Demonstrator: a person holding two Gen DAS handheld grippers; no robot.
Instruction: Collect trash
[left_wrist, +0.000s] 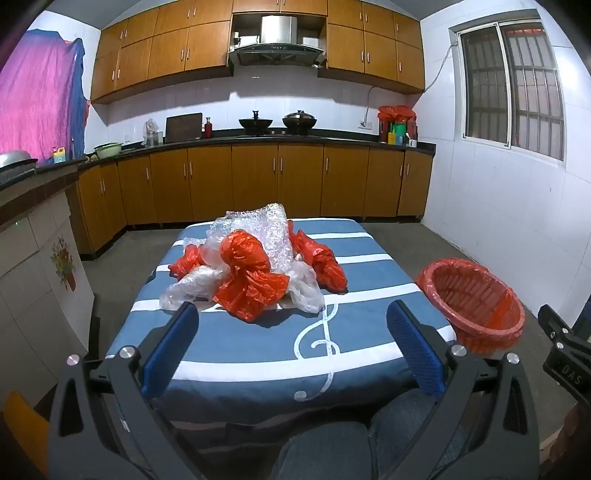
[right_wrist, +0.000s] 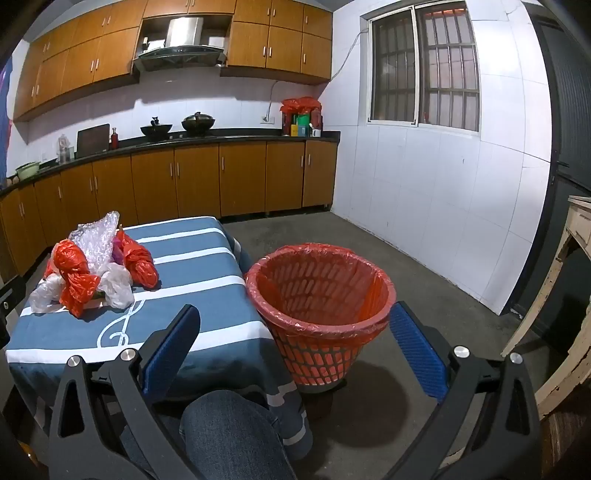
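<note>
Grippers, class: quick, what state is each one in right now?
Left gripper: open, holding nothing, above the table.
Right gripper: open, holding nothing, facing the basket.

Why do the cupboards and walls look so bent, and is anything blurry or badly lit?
Left wrist view: the fisheye lens bows the wall cupboards and darkens the corners; the plastic bags on the table are sharp and evenly lit. Right wrist view: same bending along the window wall; the red basket casts a soft shadow on the floor; no motion blur.
</note>
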